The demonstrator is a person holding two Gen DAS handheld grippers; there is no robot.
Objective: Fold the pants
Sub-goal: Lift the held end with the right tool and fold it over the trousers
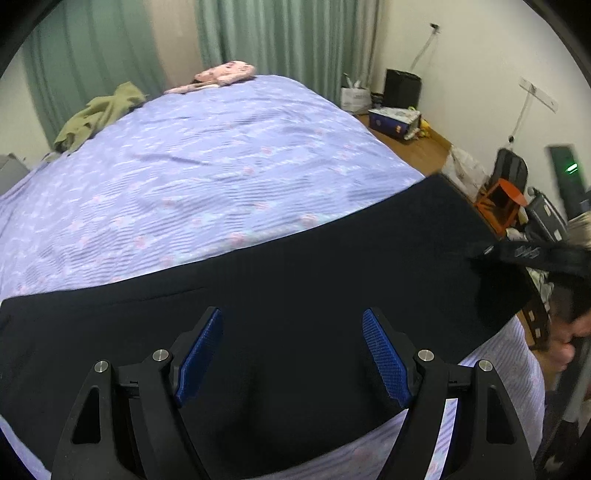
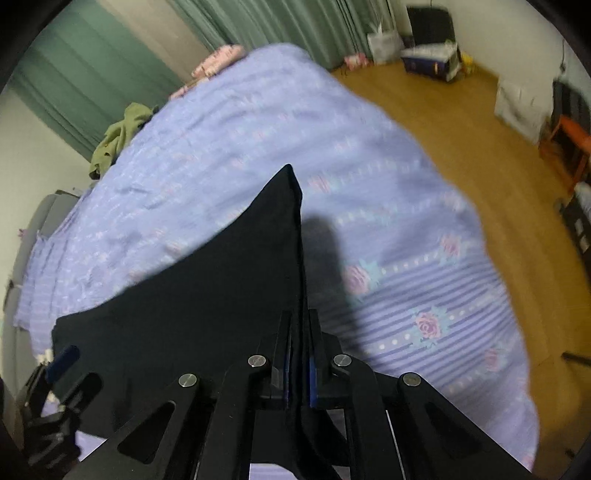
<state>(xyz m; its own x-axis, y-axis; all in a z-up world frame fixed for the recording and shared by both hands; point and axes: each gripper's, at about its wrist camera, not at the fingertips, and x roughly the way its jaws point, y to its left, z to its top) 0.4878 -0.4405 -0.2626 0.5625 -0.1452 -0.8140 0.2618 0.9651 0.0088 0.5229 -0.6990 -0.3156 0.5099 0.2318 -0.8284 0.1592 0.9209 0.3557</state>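
The pants [image 1: 280, 295] are black and lie as a long band across the near part of the bed [image 1: 207, 177]. Their far edge runs from the low left up to the right, and behind it the bed cover is free and quite flat. At the far left of the bed lies a green cloth [image 1: 99, 114], and further back something pink [image 1: 221, 75]; both are well apart from the pants. On the right side the bed ends and a wooden floor [image 2: 461, 122] begins.

The left gripper [image 1: 291, 354] hangs over the middle of the pants and points down at a slant. Its jaws stand wide apart, and nothing is between the blue pads [image 1: 201, 356].

The right gripper [image 2: 300, 354] also points down at a slant. Its jaws are pressed together on the right end of the pants, and the cloth rises from them to a point [image 2: 286, 192] above the cover. In the left wrist view this gripper is seen at the right edge, at the end of the pants.

Green curtains [image 1: 280, 33] hang behind the bed. Along the right wall stand boxes [image 1: 395, 122], bags and an orange stool [image 1: 502, 201].
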